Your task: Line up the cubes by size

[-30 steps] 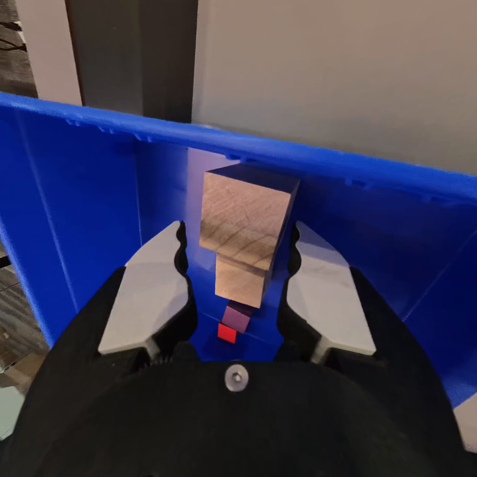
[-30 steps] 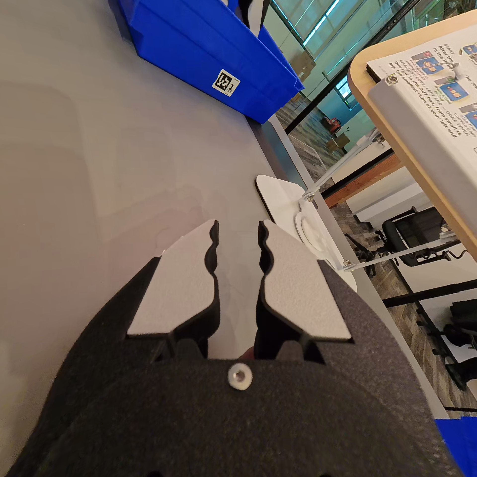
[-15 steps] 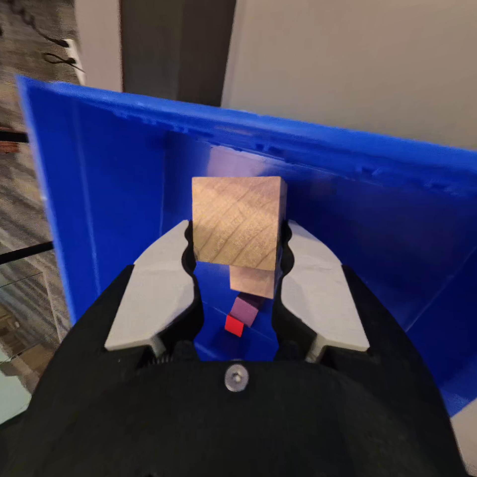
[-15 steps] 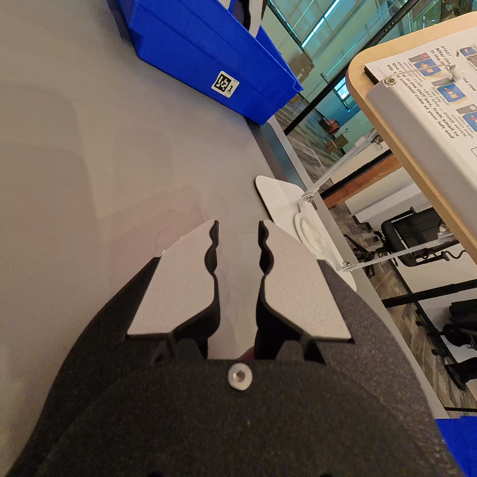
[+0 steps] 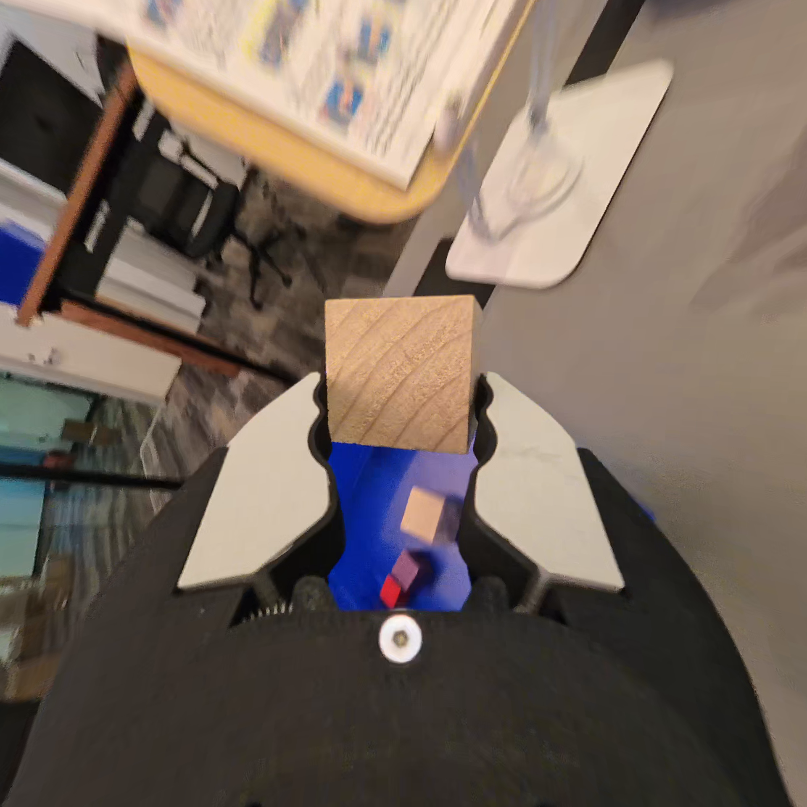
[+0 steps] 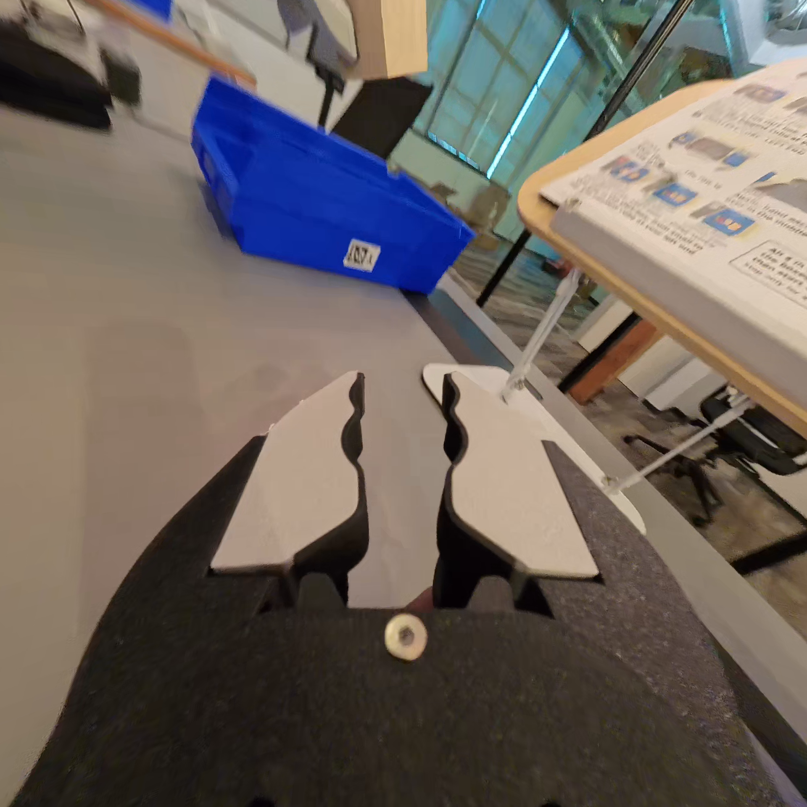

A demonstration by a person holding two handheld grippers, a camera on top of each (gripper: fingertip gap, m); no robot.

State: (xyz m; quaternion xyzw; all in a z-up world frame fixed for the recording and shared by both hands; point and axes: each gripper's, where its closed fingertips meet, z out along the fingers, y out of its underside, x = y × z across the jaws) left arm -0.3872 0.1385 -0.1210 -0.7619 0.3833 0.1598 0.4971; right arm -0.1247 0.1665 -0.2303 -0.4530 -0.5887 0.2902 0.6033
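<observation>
Wooden cube (image 5: 399, 375) clamped in left tool (image 5: 398, 393), above bin (image 5: 362, 502).

Big cube (image 5: 399, 375) tan, curved grain; small cubes red (image 5: 390, 590), seemingly purple (image 5: 408, 573); bin (image 6: 323, 205) blue.

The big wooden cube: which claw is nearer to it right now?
Left. The left claw grips the big wooden cube between its fingertips, lifted above the blue bin. The right claw is open over the grey table, with no cube in its view.
</observation>
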